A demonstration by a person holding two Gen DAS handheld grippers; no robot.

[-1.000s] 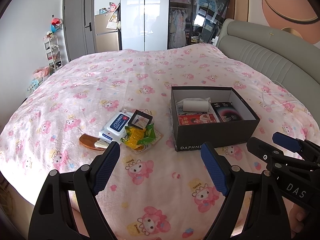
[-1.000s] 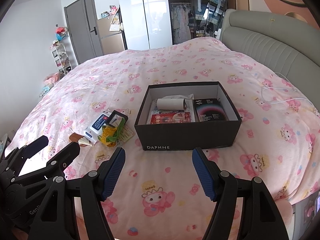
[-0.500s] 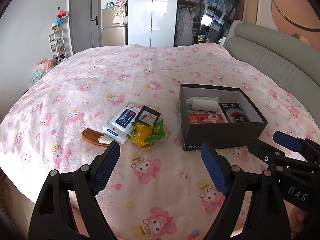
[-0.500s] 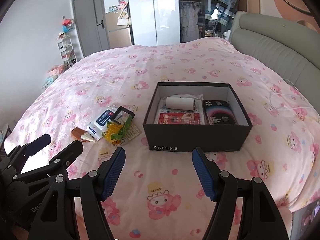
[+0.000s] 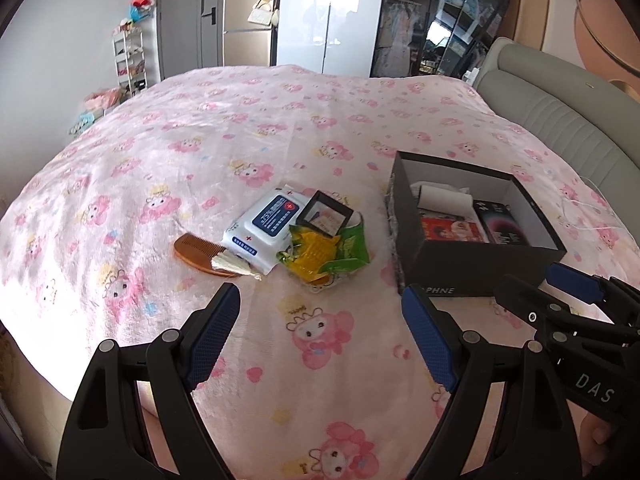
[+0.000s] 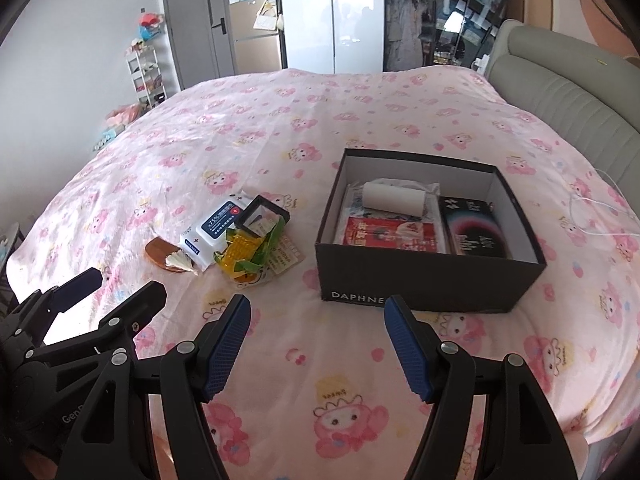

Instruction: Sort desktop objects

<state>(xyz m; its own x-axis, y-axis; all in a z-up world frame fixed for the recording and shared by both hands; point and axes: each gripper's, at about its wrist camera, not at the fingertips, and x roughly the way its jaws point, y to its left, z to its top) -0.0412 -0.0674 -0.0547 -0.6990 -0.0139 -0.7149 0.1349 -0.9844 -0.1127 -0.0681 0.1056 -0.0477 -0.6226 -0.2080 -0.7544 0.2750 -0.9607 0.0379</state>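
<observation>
Comb, left of centre: lies flat, so you may pinch blanket. Wipes pack, small frame, snack bags, centre: overlapping, one may drag another. Box, right: crowded. Left gripper, right gripper: both open, empty.

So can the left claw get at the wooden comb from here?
Probably yes: the left claw is open and empty, and only bare blanket lies between it and the wooden comb, though the wipes pack overlaps its far end.
</observation>
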